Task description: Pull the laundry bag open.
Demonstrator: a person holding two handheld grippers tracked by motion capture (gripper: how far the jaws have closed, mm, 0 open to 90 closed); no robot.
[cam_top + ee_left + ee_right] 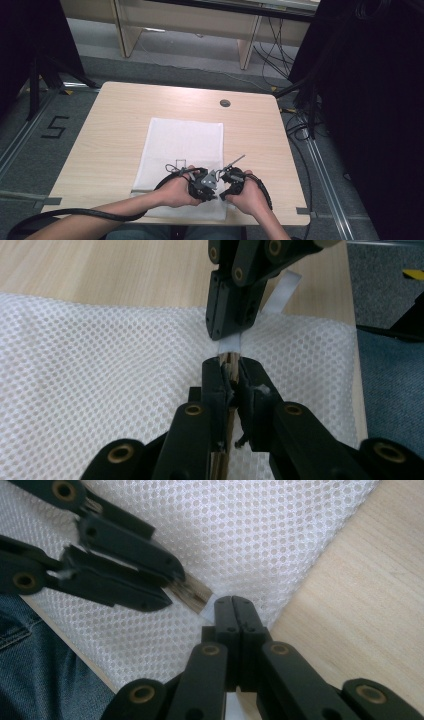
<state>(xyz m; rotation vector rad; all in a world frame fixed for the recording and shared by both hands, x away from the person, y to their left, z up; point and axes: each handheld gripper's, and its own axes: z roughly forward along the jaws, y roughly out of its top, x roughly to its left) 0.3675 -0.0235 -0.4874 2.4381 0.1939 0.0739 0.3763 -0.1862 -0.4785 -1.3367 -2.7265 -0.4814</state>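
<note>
The left tool (231,371) is clenched on a thin bundle of pale wooden sticks (229,365), which stands edge-on between its two black jaws in the left gripper view; the same left tool (172,587) appears at upper left in the right gripper view, with the stick ends (194,593) projecting past its jaw tips. The right tool (234,605) is clenched shut on a narrow white strip (230,345); the jaws meet with no visible gap. In the left gripper view the right tool (231,332) descends from the top edge; the strip runs from its tips to the stick ends, and the free end of the strip rises behind it. The two tools stand tip to tip, just apart, above the near right corner of a white mesh cloth (185,140); the cloth lies flat on the wooden tabletop (110,130). In the high view both hands, left hand (177,191) and right hand (247,196), hold the tools close together at the near edge of the tabletop.
</note>
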